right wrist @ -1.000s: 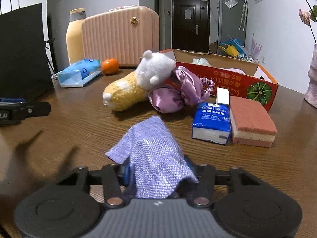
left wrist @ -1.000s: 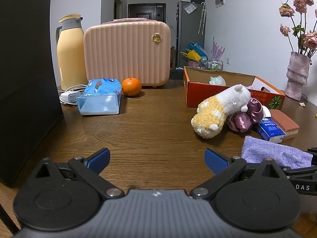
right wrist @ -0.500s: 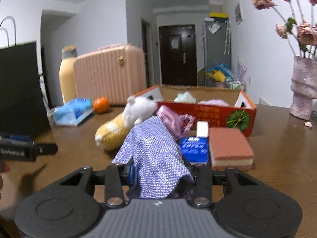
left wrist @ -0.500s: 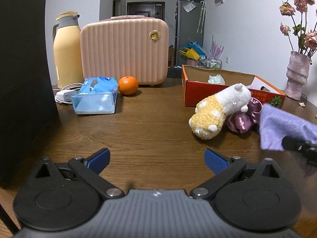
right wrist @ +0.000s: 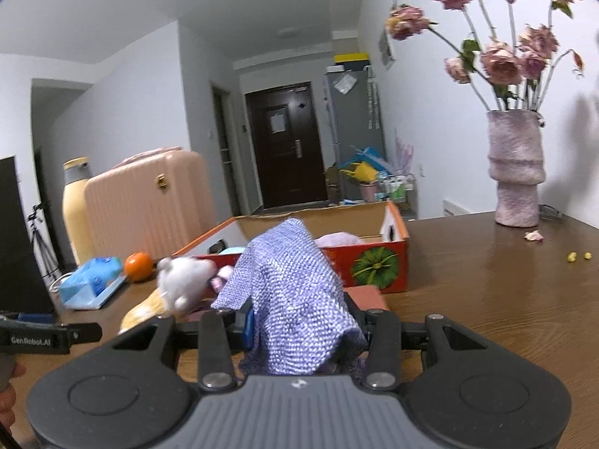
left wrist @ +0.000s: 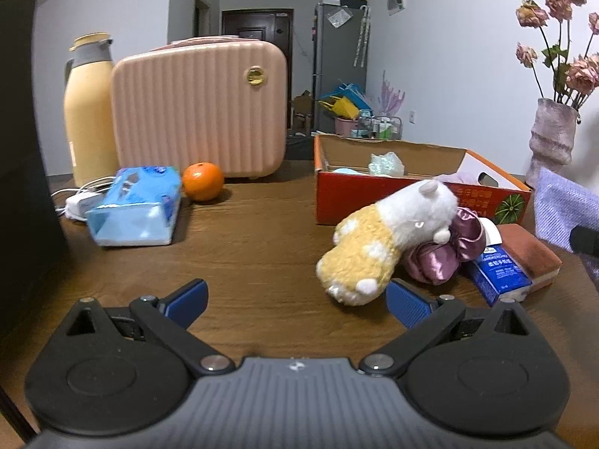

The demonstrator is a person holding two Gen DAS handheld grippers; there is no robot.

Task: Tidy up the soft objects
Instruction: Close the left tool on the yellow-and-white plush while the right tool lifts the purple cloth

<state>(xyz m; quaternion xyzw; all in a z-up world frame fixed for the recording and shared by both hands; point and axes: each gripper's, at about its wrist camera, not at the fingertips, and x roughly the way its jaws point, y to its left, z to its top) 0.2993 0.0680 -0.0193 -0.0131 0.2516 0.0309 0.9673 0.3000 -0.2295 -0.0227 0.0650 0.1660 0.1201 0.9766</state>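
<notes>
My right gripper (right wrist: 299, 327) is shut on a lilac knitted cloth (right wrist: 292, 284), held above the table in front of the red cardboard box (right wrist: 378, 262); the cloth (left wrist: 561, 209) also shows at the right edge of the left wrist view. A yellow-and-white plush toy (left wrist: 378, 243) lies on the table before the box (left wrist: 374, 198), leaning on a purple satin scrunchie (left wrist: 445, 250). My left gripper (left wrist: 295, 299) stands open, low over the wood, with nothing between its fingers; the plush's foot is just beyond its right fingertip. Soft items lie inside the box.
A blue tissue pack (left wrist: 501, 269) and a red-brown sponge (left wrist: 531, 252) lie right of the scrunchie. A wipes packet (left wrist: 134, 205), an orange (left wrist: 203, 186), a pink case (left wrist: 198, 112) and a yellow flask (left wrist: 88, 112) stand at the back left. A vase of flowers (right wrist: 516, 168) is at the right.
The right gripper has lifted the lilac cloth off the table and swung toward the box. The left gripper has moved forward, closer to the plush toy.
</notes>
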